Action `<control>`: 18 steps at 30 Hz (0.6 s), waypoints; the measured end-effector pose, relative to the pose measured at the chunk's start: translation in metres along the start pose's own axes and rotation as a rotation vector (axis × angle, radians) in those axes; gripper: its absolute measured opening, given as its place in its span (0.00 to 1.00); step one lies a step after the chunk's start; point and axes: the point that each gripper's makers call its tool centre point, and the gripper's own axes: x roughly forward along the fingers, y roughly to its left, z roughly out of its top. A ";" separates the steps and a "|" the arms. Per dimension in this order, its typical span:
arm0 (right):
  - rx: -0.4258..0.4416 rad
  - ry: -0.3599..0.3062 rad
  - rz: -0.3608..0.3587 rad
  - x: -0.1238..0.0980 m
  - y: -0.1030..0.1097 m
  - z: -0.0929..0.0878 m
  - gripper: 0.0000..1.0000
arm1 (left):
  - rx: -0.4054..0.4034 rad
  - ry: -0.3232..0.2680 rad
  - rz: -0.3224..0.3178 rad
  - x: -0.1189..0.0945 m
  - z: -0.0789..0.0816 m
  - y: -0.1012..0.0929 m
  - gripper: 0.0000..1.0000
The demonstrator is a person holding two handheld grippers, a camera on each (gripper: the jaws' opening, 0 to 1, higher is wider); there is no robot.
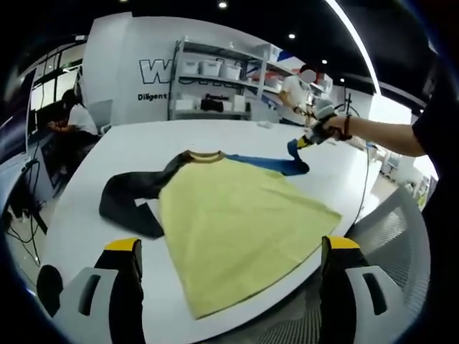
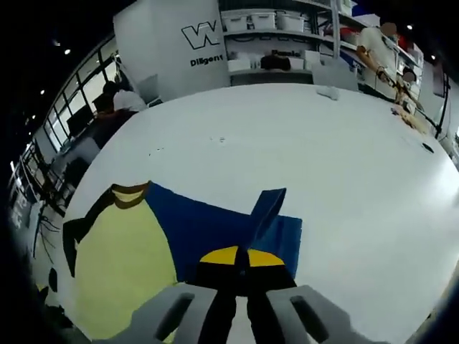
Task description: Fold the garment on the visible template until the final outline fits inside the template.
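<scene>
White table [image 1: 129, 147]: right tool [image 2: 240, 266] clenched on blue sleeve [image 2: 265, 211]; left tool [image 1: 229, 251] released

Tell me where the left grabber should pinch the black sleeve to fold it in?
Probably at the sleeve's loose cuff end. The black sleeve lies flat on the white table, sticking out past the yellow shirt body, so its tip is free to lift. The left gripper, open, could come in low from the table's near edge and slide one jaw under. The right gripper already grips the blue sleeve.

Bare white table [image 2: 344, 165] lies open all around the shirt [image 1: 237, 229]; shelving [image 1: 215, 89] stands well beyond.
</scene>
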 end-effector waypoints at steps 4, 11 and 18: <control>-0.022 0.005 0.059 0.005 0.034 0.003 0.00 | 0.005 0.004 -0.009 0.000 -0.001 -0.002 0.99; -0.063 0.040 0.136 0.016 0.082 -0.001 0.00 | 0.011 -0.011 -0.008 0.001 0.002 -0.002 0.99; -0.112 0.041 0.211 0.021 0.136 -0.002 0.00 | 0.012 -0.014 -0.010 0.001 0.002 -0.002 0.99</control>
